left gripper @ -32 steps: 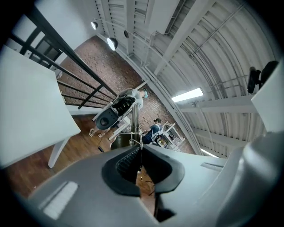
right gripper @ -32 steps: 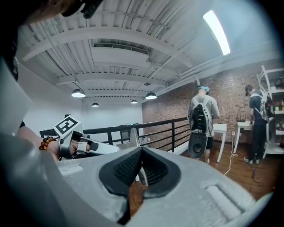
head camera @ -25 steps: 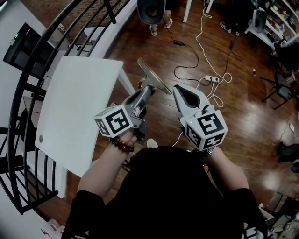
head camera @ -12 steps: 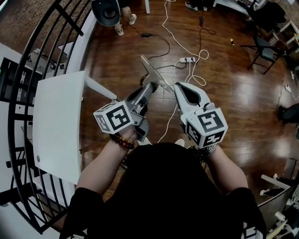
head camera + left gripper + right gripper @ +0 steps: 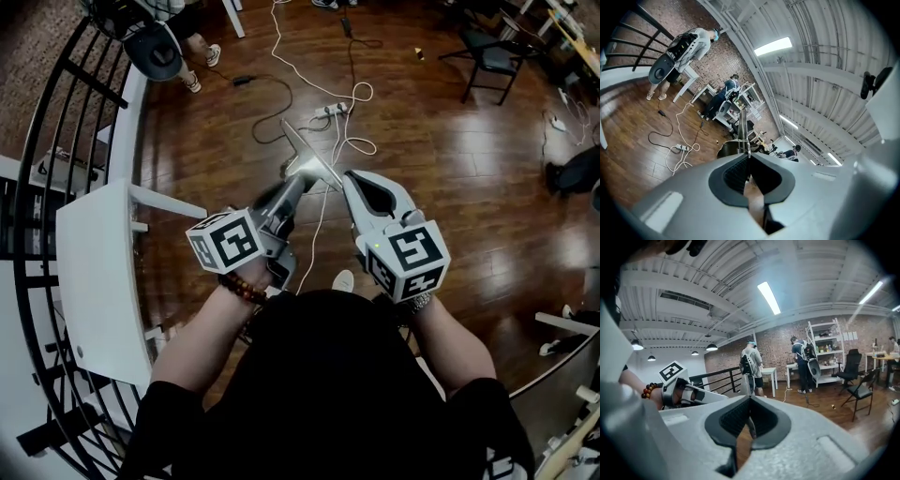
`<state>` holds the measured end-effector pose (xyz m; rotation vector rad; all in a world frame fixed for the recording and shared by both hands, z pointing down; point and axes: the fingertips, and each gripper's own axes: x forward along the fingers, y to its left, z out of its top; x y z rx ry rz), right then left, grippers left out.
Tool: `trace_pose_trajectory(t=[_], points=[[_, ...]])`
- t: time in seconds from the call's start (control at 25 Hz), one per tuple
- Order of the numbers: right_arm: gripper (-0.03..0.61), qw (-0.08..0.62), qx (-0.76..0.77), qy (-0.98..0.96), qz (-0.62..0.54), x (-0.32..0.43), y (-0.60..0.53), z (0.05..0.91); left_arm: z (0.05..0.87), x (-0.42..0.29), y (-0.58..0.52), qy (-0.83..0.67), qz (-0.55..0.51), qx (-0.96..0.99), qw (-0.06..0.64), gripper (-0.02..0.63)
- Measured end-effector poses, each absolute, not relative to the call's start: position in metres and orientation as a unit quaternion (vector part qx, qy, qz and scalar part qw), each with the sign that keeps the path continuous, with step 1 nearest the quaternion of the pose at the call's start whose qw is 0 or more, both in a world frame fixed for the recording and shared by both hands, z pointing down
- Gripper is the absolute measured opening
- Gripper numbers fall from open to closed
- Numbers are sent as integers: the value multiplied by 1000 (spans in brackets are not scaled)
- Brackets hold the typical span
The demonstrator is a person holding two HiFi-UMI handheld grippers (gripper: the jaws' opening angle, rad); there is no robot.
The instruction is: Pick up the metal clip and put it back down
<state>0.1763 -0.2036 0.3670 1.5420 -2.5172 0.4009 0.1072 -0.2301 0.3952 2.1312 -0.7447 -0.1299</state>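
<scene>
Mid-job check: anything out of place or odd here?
The metal clip is pinched between left tongs and right tongs in midair over the wooden floor, off the white table; loose white cord and a power strip sprawl below.

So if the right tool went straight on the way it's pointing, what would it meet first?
Most likely the thin silver metal clip clamped in the left tool; it lies just off the tips of the right tool, perhaps already touching.

I see a glossy dark wood floor [image 5: 450, 169], dull metal clip [image 5: 307, 155] above the floor, matt grey plastic left gripper [image 5: 302, 176], smooth white table [image 5: 94, 272]
</scene>
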Motion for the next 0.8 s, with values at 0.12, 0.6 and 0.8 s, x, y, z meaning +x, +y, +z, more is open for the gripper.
trace_pose_trajectory(t=[0.12,0.6,0.8], points=[[-9,79,532,-832,139,201,-192,370,398,135,-221,-279,-40,859,429,18],[-9,72,634,-757,141,260,-157,375,403,206,-202,-155,14,887,434,18],[-9,75,688,-707,145,265,-137,374,407,220,-185,-81,40,892,443,18]])
